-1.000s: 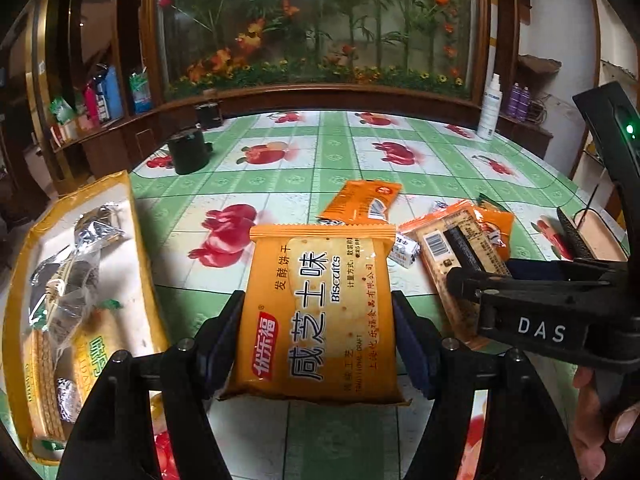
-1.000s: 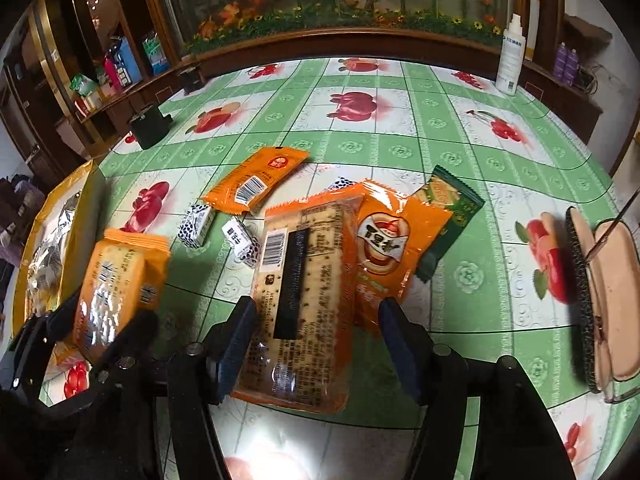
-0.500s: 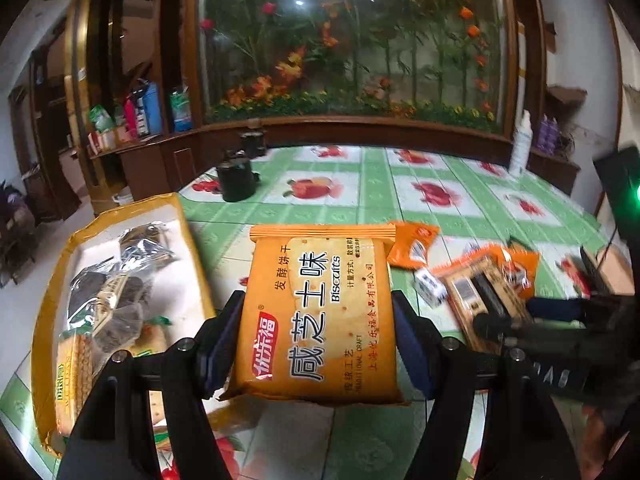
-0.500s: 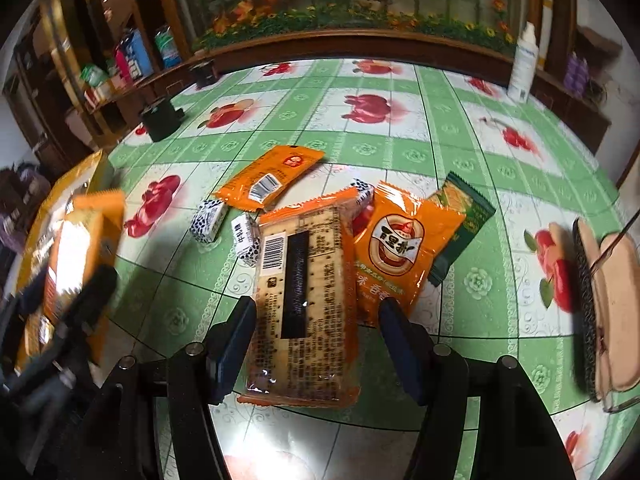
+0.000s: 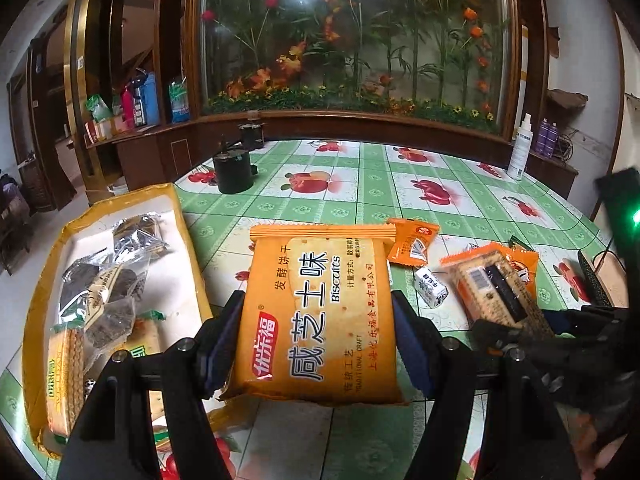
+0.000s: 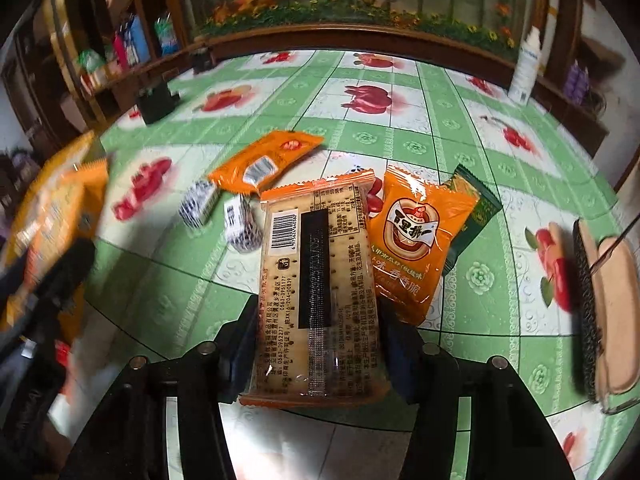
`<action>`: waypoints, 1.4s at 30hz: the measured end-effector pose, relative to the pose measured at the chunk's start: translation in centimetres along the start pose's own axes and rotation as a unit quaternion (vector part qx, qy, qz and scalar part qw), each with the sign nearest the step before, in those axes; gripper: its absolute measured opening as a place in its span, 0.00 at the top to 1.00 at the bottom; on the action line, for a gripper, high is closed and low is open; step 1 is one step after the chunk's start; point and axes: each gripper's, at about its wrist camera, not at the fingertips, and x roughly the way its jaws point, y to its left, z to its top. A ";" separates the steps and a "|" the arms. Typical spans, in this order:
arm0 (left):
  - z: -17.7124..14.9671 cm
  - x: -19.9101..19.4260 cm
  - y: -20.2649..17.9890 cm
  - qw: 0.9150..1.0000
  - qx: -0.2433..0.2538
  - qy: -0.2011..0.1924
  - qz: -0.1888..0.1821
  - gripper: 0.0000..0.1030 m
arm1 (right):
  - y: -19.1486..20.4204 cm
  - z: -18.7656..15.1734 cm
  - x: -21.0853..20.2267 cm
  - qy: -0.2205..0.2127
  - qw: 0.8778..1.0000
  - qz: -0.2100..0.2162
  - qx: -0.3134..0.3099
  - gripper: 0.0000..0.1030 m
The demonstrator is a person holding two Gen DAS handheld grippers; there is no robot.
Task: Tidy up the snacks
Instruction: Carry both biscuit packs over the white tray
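An orange biscuit packet, printed with "Biscuits" and large Chinese characters, is clamped between the blue-padded fingers of the left gripper, which are pressed against both of its long edges; the packet is held clear of the green fruit-patterned tablecloth. At about nine o'clock from this packet, a yellow-rimmed tray is seen, in which several clear and silver-wrapped snacks are piled. In the right wrist view, a clear-wrapped cracker packet, with a barcode and a black strip facing up, is gripped by the right gripper, whose fingers are closed onto its two sides. Just beside it, at about two o'clock, an orange snack bag with a round red emblem is laid, partly overlapped by the cracker packet, and a dark green packet is tucked under that bag's far side. At about eleven o'clock from the cracker packet, a slim orange sachet is laid flat, and two small black-and-white wrapped sweets are found near it at about ten o'clock. At three o'clock, near the table edge, an open glasses case is seen. A white spray bottle is stood upright at the far edge, at about one o'clock, and a dark round container is placed at the far left. The left gripper and its packet appear blurred at nine o'clock in the right wrist view.
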 end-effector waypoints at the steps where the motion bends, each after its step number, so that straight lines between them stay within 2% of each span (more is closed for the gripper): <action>1: 0.0 0.1 0.0 1.000 -0.001 0.001 0.000 0.33 | -0.3 0.1 -0.3 -0.004 1.000 0.011 0.010 0.43; 6: -0.1 0.3 0.1 1.000 -0.006 0.007 -0.006 0.33 | -0.6 0.5 -2.1 -0.046 0.997 0.043 0.033 0.43; 12: -0.1 0.4 -0.3 1.000 -0.006 0.008 -0.013 0.33 | -0.5 0.7 -2.6 -0.054 0.996 0.056 0.039 0.43; 19: 0.0 0.0 -0.2 1.000 -0.015 0.016 -0.021 0.33 | 0.1 0.7 -4.1 -0.082 0.993 0.072 0.035 0.43; 27: 0.9 -2.5 -0.5 0.999 -0.021 0.011 -0.026 0.33 | 0.3 0.6 -4.8 -0.096 0.991 0.088 0.037 0.43; 35: 1.5 -4.6 -0.7 1.000 -0.021 0.004 -0.013 0.33 | -0.5 0.7 -5.9 -0.112 0.986 0.114 0.057 0.43; 42: 1.7 -5.6 -0.9 1.000 -0.020 0.001 0.002 0.33 | -1.8 0.9 -6.1 -0.115 0.983 0.116 0.080 0.43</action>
